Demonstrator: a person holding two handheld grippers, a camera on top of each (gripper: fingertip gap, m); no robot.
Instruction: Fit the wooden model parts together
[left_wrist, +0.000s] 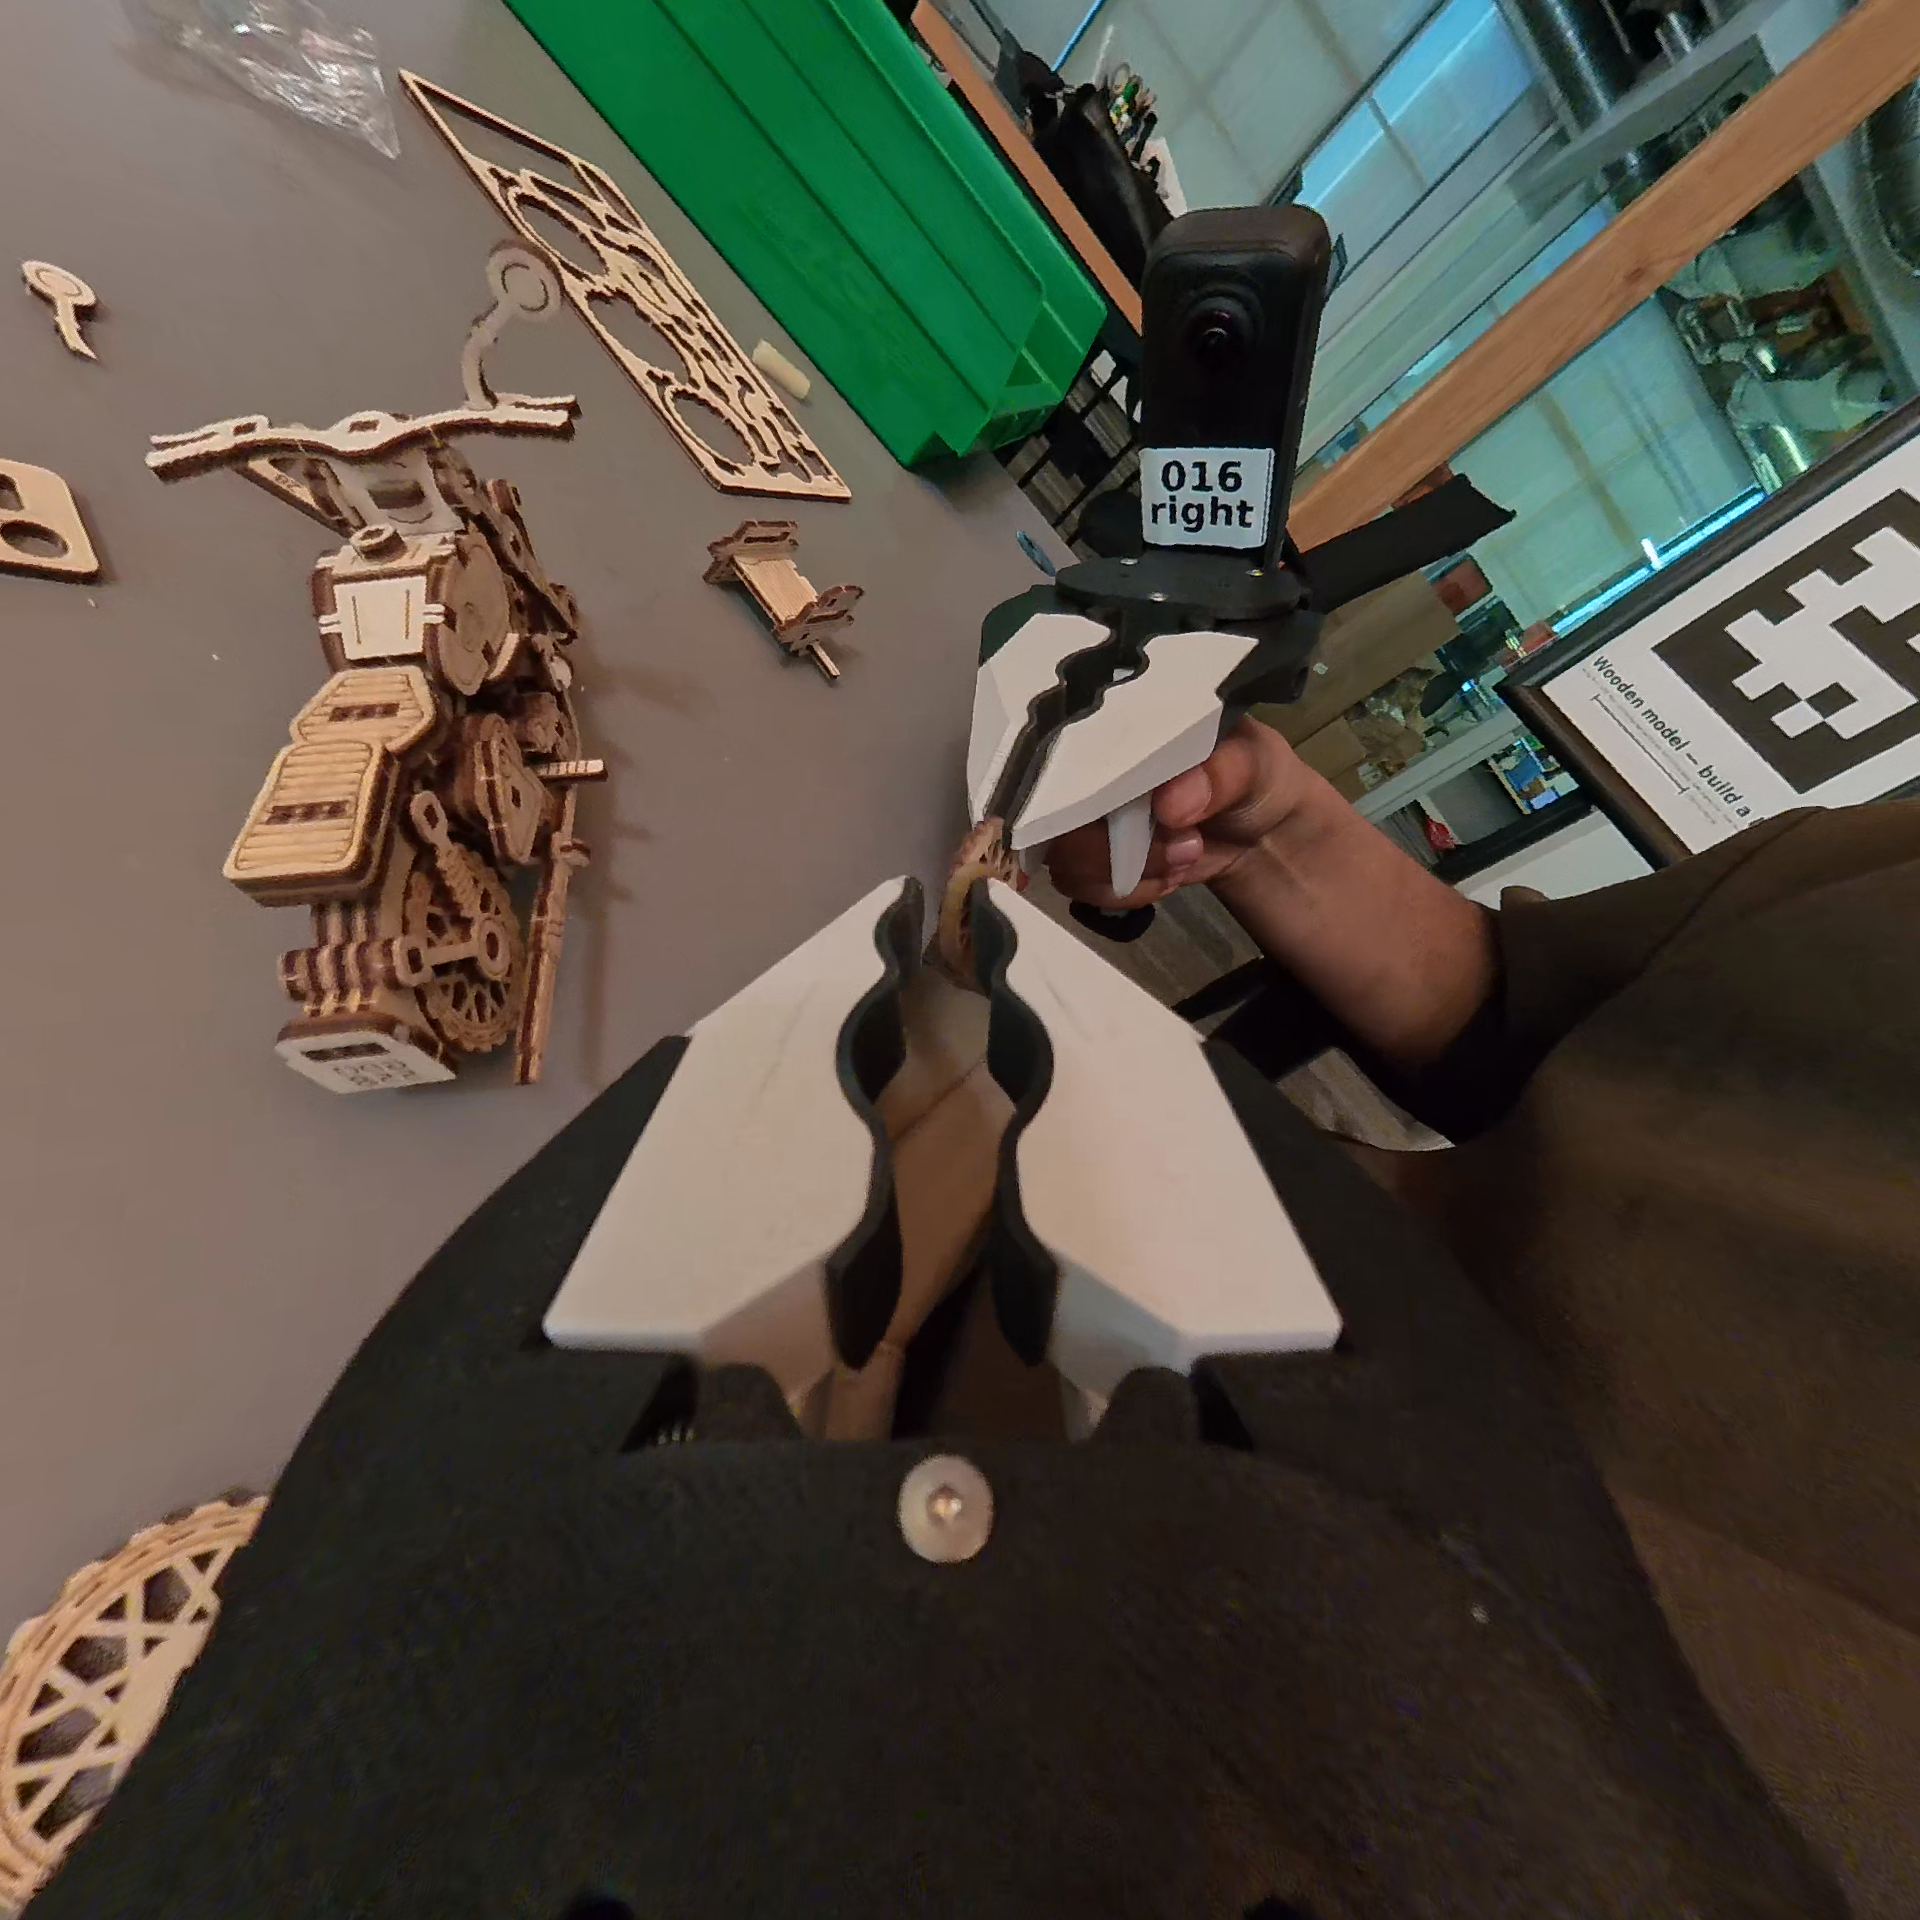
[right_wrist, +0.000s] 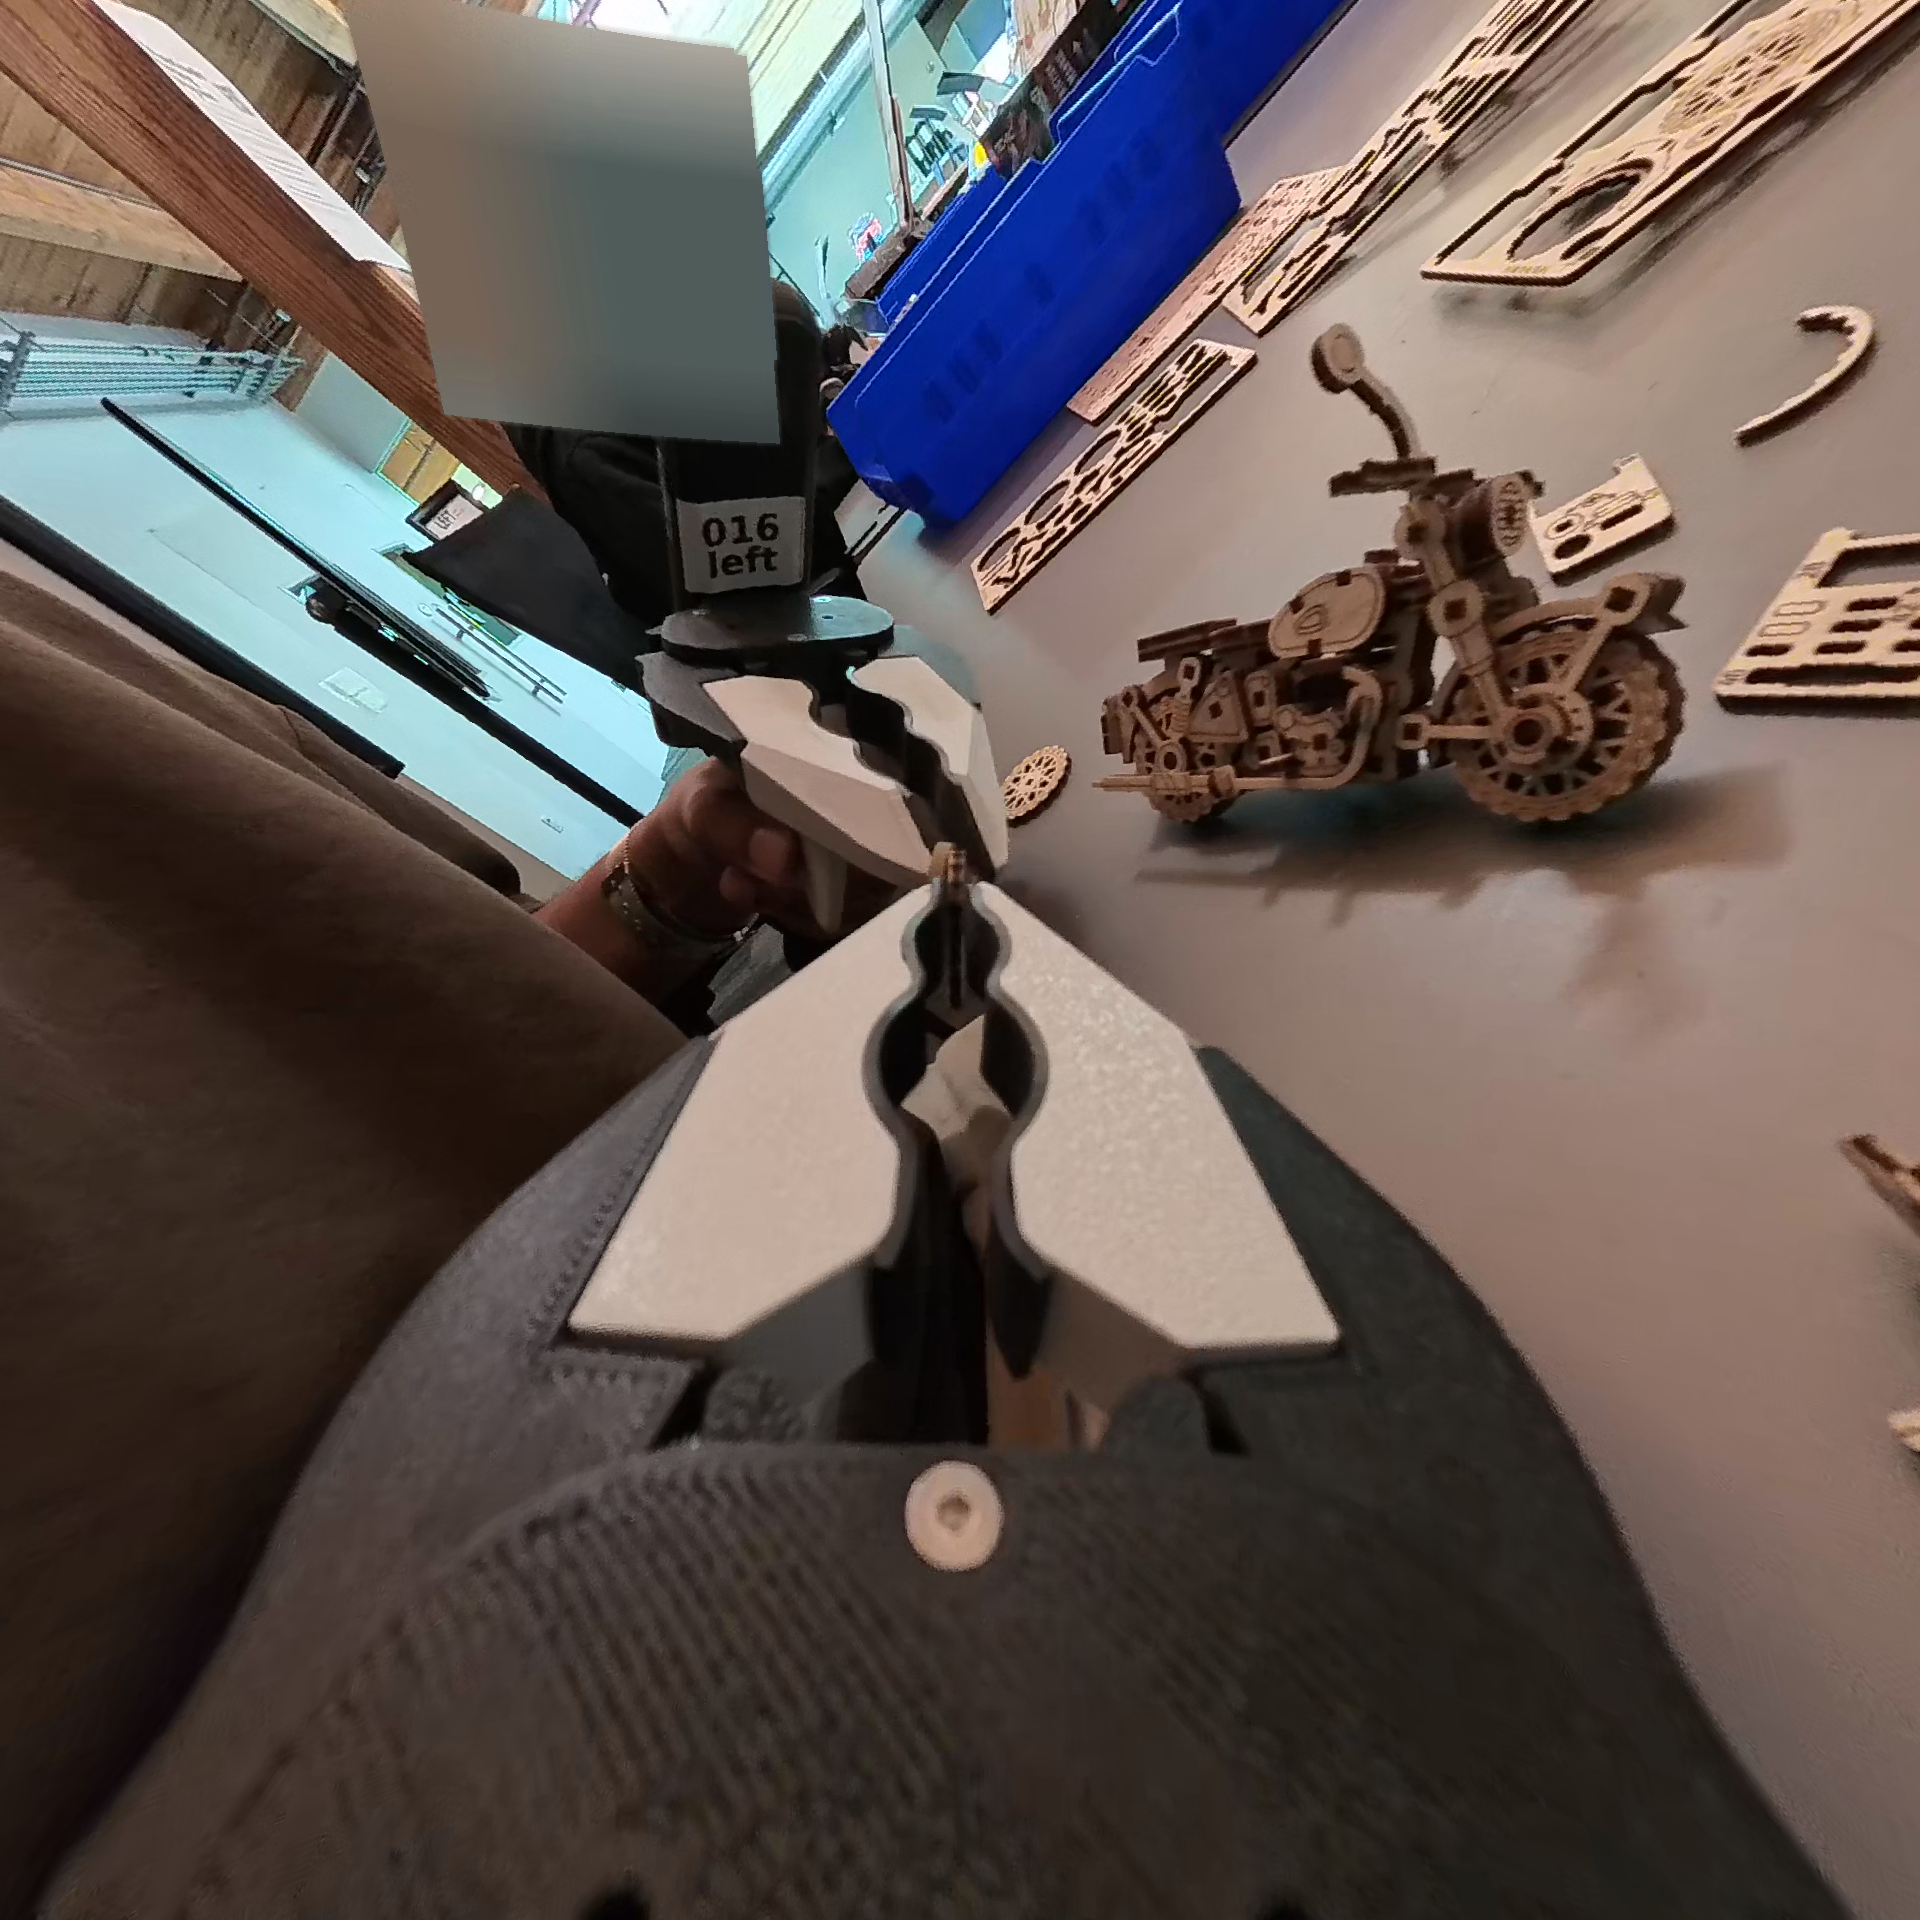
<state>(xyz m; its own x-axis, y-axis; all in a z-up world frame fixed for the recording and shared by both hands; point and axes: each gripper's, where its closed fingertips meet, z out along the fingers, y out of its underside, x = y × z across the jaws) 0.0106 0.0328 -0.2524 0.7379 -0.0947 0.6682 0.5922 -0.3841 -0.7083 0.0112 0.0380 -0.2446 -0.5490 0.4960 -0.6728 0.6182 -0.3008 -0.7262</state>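
1. Firstly, left wrist view: the left gripper (left_wrist: 951, 914) is clenched on a small wooden gear piece (left_wrist: 971, 883), held above the table edge. The right gripper (left_wrist: 1003, 831) meets it tip to tip and clamps the same piece. The wooden motorcycle model (left_wrist: 416, 748) stands well apart on the grey table (left_wrist: 156, 1195), near a cut-out sheet (left_wrist: 634, 301) and a green bin (left_wrist: 852, 208).

2. Right wrist view: the right gripper (right_wrist: 951, 899) grips the piece edge-on (right_wrist: 948, 862). The left gripper (right_wrist: 961, 847) touches it. A loose gear (right_wrist: 1036, 781) lies beside the model (right_wrist: 1434, 696).
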